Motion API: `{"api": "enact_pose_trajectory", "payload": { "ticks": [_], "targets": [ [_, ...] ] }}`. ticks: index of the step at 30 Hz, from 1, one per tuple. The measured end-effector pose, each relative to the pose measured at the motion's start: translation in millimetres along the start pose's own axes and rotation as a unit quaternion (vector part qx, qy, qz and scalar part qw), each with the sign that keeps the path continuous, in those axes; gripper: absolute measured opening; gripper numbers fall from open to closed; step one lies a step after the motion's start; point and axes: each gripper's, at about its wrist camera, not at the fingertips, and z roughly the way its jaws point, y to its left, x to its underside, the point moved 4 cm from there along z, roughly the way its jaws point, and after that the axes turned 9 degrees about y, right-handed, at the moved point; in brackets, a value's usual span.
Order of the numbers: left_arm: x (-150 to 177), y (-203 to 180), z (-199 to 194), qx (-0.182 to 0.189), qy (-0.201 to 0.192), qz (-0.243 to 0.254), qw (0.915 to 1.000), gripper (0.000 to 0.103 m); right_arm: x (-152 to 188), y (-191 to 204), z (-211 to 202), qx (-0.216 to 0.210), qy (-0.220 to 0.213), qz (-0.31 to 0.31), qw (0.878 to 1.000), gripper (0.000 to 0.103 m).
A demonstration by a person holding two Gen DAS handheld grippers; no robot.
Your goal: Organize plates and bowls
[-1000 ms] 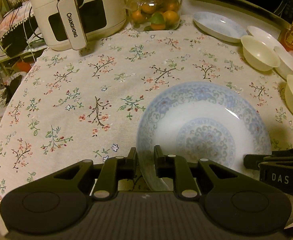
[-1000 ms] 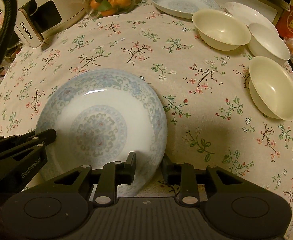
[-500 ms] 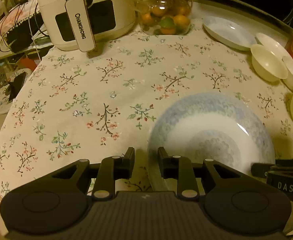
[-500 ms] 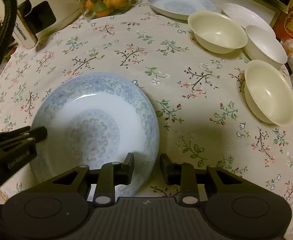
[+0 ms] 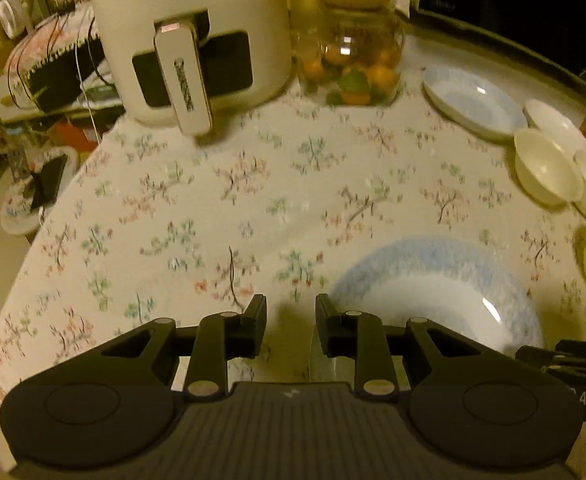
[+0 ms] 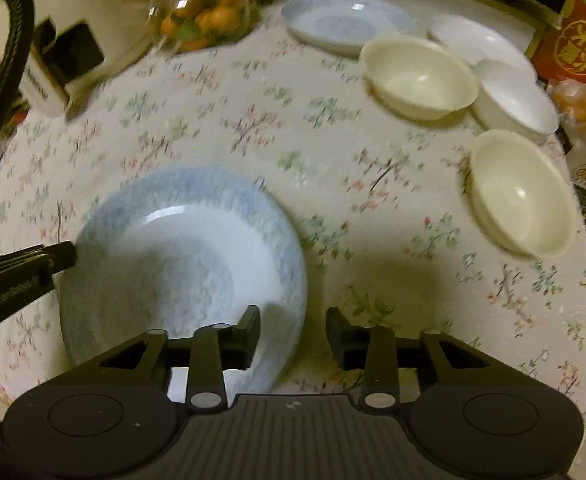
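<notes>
Air fryer (image 5: 189, 40) at worktop (image 5: 253, 184) far left, left gripper (image 5: 291, 326) jaws apart, empty, beside blue-rimmed plate (image 6: 181, 256) lying flat at near edge, right gripper (image 6: 293, 334) jaws wide, straddling plate rim, cream bowls (image 6: 419, 76) far right.

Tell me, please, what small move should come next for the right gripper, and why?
Probably lift the right gripper away from the large blue plate and toward the nearest cream bowl. Its jaws stand open, the plate lies flat on the tablecloth, and that bowl sits alone, unstacked.
</notes>
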Motion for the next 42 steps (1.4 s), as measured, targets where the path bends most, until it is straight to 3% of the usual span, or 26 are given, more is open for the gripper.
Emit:
{"api": "enact_pose_trajectory", "payload": {
  "ticks": [9,20,27,38,42],
  "targets": [
    [-38.1,-26.8,-17.1,0.026,-0.025,0.008,0.9993,0.025,-21.7,-12.4,-15.9,-0.030,-0.027,0.041,0.998,0.042],
    [-76.8,-69.7,-22.6,0.061,-0.053,0.021,0.9965,0.025,-41.1,-25.9,-27.5,-0.036,-0.054,0.063,0.996,0.043],
    [-98.7,-86.7,-12.5,0.060,-0.074,0.026,0.9951,0.025,-69.2,-44.2,-31.7,0.018,-0.094,0.075,0.993,0.043],
    [-130.7,-100.4,21.5,0.050,-0.066,0.011,0.9965,0.025,-114.7,-62.8,-40.2,0.079,-0.153,0.049,0.984,0.044],
    [-141.9,-105.2,33.9,0.051,-0.062,0.002,0.9967,0.025,-127.3,-73.0,-34.4,0.085,-0.154,0.057,0.983,0.045]
  ]
}}
